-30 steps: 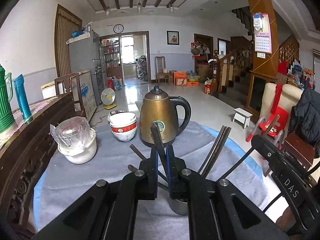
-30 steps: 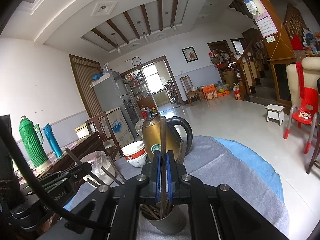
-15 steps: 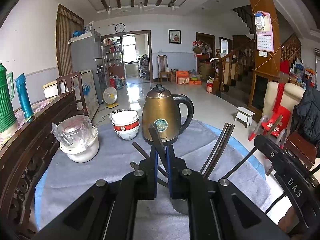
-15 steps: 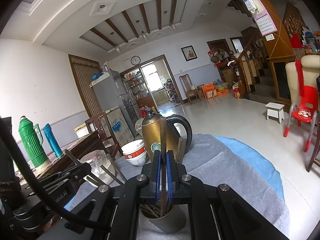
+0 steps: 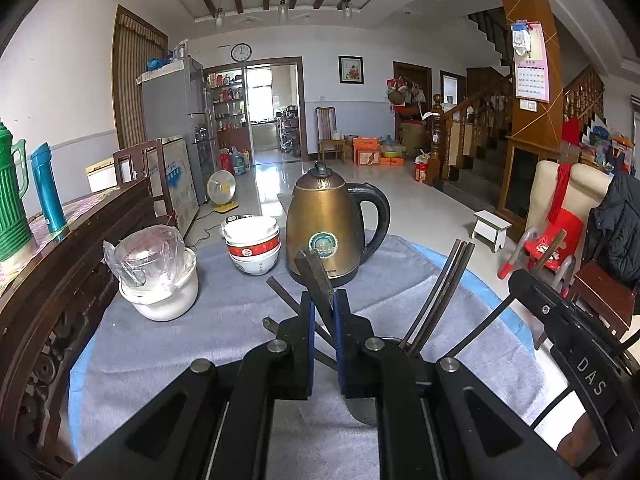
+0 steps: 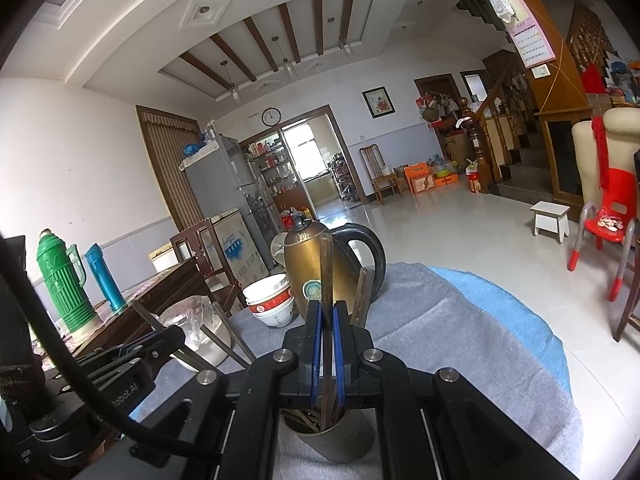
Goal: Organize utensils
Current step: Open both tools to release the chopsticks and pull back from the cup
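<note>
Table: a round table with a gray cloth (image 5: pixel 224 344) lay under both tongs and reached far ahead of them.
Kettle: a brown kettle (image 5: pixel 326 226) with a black handle stood on the cloth, right in front of the left tongs, past its tips.
Covered bowl: a white bowl with clear plastic wrap (image 5: pixel 158 276) sat ahead and to the left of the left tongs.
Stacked bowls: red and white bowls (image 5: pixel 252 244) stood just left of the kettle, ahead of the left tongs.
Cup: a gray metal cup (image 6: pixel 334 436) stood on the cloth right under the right tongs, with brown chopsticks sticking up in it.
Left tongs: the left gripper (image 5: pixel 323 312) had its blue pads squeezed almost together on a dark chopstick (image 5: pixel 316 276), which leaned up and to the left.
Right tongs: the right gripper (image 6: pixel 327 320) had its blue pads pinched on a brown chopstick (image 6: pixel 326 268) that stood straight up, with its lower end down in the cup.
Other chopsticks: a bunch of loose chopsticks (image 5: pixel 440 292) leaned up to the right of the left tongs.
</note>
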### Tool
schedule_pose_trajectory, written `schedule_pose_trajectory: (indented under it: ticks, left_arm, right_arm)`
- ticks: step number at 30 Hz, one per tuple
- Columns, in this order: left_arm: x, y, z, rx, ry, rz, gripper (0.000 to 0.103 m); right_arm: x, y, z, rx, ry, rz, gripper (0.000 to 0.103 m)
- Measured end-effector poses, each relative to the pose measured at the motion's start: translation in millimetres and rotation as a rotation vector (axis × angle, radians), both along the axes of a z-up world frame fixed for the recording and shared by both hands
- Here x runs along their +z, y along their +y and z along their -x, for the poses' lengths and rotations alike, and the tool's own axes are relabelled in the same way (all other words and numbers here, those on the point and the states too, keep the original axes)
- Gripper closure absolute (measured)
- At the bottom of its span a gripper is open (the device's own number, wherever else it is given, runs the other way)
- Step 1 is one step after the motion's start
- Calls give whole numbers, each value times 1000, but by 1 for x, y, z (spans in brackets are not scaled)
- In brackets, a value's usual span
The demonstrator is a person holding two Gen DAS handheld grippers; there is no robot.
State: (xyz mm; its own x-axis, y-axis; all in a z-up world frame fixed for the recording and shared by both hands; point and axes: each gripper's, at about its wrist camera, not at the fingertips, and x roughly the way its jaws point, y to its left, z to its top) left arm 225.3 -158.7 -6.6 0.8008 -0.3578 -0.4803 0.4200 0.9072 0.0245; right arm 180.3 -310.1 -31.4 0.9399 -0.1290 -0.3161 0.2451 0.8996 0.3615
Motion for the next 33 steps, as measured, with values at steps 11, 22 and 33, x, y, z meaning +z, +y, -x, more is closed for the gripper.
schedule_pose_trajectory:
  ticks: [11, 22, 33]
  left_arm:
    - [-3, 2, -3, 7, 11, 1, 93]
    - [-9, 6, -5, 28, 32, -14, 89]
    - [-21, 31, 7, 75, 30, -50, 36]
  right_arm:
    - [-4, 0, -1, 10, 12, -7, 96]
    - [-4, -2, -1, 35, 24, -21, 94]
    - [-9, -16, 9, 35, 29, -81, 93]
